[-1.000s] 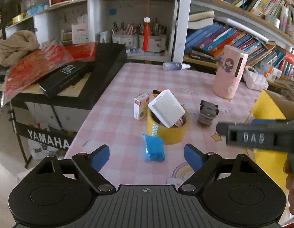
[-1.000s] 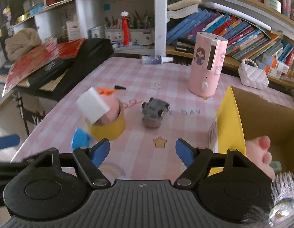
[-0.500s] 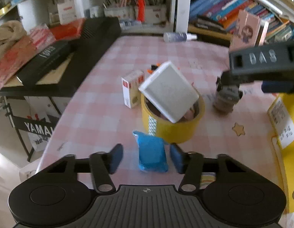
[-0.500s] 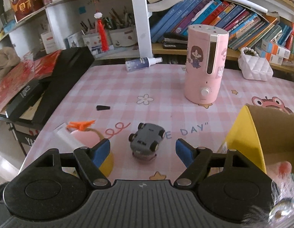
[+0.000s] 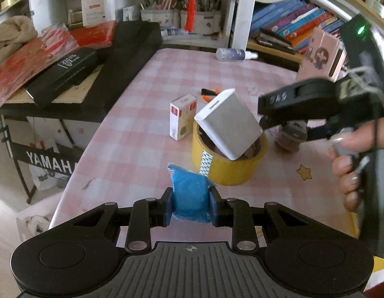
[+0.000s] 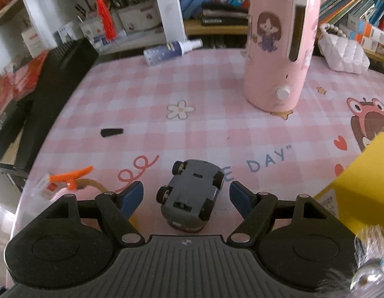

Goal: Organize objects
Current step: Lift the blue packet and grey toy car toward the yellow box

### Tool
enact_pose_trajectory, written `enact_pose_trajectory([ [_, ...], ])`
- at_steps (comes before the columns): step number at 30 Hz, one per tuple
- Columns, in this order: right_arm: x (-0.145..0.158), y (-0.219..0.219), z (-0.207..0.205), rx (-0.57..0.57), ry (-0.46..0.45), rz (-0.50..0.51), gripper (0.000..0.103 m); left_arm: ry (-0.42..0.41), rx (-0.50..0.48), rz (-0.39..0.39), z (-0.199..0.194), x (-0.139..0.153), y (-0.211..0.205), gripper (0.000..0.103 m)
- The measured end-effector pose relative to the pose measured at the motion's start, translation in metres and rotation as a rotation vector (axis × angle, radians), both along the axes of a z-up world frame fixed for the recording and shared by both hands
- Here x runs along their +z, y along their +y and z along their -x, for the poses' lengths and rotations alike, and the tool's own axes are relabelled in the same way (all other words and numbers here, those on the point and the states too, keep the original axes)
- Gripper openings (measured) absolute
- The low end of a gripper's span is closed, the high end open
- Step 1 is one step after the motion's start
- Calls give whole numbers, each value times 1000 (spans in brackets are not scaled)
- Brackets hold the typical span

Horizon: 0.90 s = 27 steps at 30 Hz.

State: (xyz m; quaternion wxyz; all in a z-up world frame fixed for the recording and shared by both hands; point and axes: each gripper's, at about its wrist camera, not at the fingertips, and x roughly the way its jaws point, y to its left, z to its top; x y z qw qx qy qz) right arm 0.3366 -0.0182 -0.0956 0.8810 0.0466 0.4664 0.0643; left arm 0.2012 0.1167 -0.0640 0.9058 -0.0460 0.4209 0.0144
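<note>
Now left gripper (image 5: 190,204) clamps blue packet (image 5: 189,198) | right gripper (image 6: 185,197) agape astride toy car (image 6: 192,196)

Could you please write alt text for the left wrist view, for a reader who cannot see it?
The left hand-held gripper is shut on a blue packet at the near edge of a pink checked table. Just behind stands a yellow tape roll with a white box tilted in it. The right hand-held gripper enters from the right.

Soft daylight, fisheye-bent edges, slight blur
</note>
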Motion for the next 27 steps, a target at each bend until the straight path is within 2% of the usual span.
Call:
enact_pose_trajectory([
  [1,-2,-1,-1,-2,10,-3,73,-6,-2,4,1,2,0,27],
  [4,-4,-2,-2,-2,12,-6,52,-26,-14,14,6,9,0,27],
  [5,-4,-2,-2,5,14,-6,48,-32,-18,17,7,11,0,27],
  [9,5,-7,5,2,-12,-10,48,-60,-25,33,16,19,2,27],
  [16,40,-17,46,47,-127,-14,48,-101,-25,53,39,33,7,26],
  [27,75,-24,140,220,-295,40,48,-157,-41,71,87,50,11,26],
])
